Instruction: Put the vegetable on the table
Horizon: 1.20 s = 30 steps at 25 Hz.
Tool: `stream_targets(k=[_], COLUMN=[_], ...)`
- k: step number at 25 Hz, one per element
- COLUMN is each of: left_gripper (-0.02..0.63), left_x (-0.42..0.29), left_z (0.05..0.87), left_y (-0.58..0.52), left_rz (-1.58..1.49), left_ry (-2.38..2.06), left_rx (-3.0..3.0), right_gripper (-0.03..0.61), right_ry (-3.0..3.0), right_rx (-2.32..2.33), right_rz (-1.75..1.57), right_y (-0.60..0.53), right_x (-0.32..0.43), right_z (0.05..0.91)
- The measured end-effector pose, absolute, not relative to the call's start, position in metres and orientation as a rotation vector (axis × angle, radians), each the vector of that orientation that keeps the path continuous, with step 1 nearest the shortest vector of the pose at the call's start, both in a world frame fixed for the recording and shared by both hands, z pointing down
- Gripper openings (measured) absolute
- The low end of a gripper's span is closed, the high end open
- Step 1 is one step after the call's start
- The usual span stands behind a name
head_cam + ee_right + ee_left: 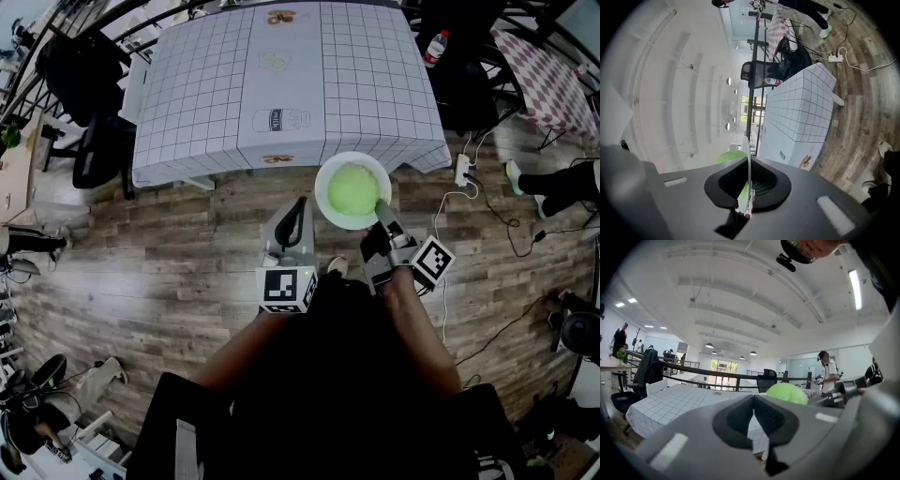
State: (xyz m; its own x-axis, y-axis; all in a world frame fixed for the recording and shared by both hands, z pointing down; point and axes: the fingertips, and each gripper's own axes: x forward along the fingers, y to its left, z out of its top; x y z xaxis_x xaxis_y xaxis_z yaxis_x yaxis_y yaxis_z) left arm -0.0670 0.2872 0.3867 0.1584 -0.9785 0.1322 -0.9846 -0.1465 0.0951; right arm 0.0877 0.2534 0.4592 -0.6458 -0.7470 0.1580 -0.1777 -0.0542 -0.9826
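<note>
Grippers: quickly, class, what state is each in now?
Left gripper: closed, empty.
Right gripper: closed on the plate rim.

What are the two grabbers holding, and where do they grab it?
The right gripper holds the white plate by its near rim; the green vegetable sits on the plate. The left gripper holds nothing.

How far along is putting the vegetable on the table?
Done: the round green vegetable is lifted, sitting on a white round plate. In hand: the right gripper is shut on the plate's rim, over the wooden floor, short of the table with the white checked cloth. The left gripper is shut and empty. Left: reach the table and set it down.
</note>
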Motion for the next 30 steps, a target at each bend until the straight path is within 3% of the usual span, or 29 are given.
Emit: stream_targets(k=[30], left_gripper=[0.007], left_x=[-0.058], left_z=[0.393], left_y=[0.296], left_rz=[0.066], left_ry=[-2.062], left_rx=[2.17], right_gripper=[0.006], right_ry=[1.823], right_rx=[-0.991], right_rz=[-1.772], right_y=[0.259], right_x=[0.121], right_z=[0.466])
